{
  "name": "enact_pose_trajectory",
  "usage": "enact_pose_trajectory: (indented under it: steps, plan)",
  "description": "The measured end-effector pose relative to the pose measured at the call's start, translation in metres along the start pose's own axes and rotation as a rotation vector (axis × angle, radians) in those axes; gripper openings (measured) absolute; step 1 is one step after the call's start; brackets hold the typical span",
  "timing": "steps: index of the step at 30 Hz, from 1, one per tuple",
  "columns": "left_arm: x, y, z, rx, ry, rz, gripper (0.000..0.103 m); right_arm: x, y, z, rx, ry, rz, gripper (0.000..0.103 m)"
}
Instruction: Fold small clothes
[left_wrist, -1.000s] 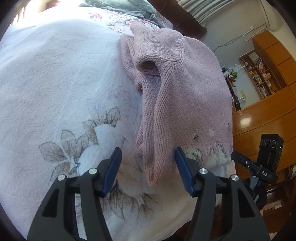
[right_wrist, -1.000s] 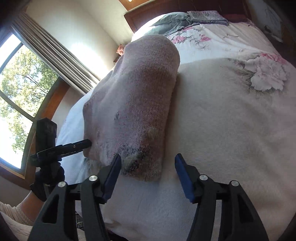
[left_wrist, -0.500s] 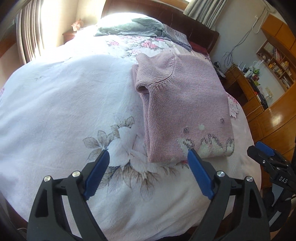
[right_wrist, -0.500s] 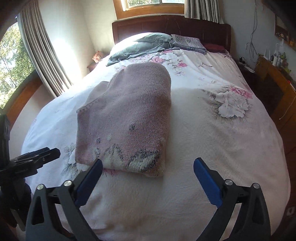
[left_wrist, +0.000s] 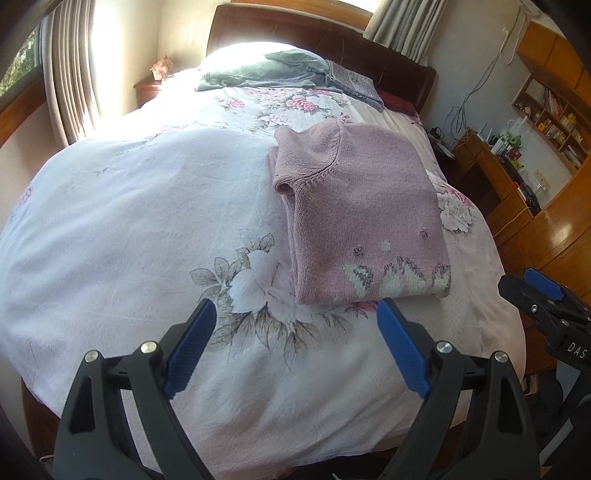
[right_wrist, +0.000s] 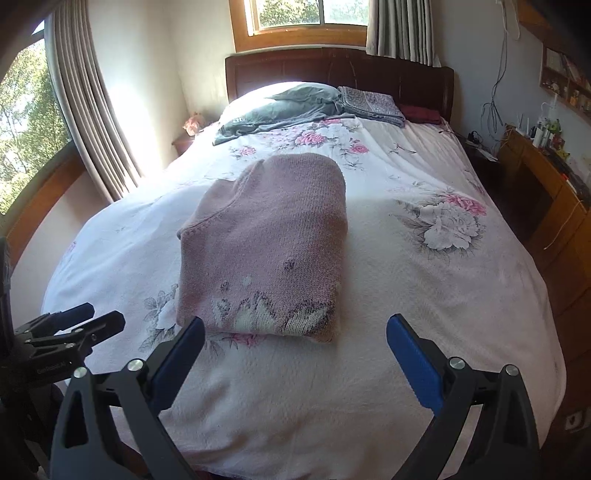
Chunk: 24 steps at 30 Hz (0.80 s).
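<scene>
While the folded pink knit sweater lies flat on the floral bedspread near the foot of the bed, both the left gripper and right gripper hover just short of it, fingers spread wide, holding nothing.

Folded pink sweater lies on the floral bedspread; right hand-held gripper gapes wide — empty.

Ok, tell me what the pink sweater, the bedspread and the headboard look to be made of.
Sweater: knitted yarn, probably wool or acrylic; visible knit rows, matte, woven-in pale pattern at the hem.
Bedspread: soft, slightly fuzzy fabric with printed flowers; fibre unclear.
Headboard: dark panel, likely wood with a dull sheen, though I can't be sure.
</scene>
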<state>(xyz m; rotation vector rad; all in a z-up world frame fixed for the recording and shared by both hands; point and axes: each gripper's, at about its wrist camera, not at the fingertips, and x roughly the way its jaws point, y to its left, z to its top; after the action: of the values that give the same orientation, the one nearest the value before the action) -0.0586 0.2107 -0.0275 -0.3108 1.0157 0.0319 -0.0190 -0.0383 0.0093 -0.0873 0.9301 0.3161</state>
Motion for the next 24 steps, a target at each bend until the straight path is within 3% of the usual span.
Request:
enact_pose_trajectory:
  steps: [24]
  plan:
    - [-0.013, -0.008, -0.016, 0.013, -0.001, 0.029, 0.090, -0.005, 0.007, -0.012, 0.007, 0.031, -0.025, 0.099]
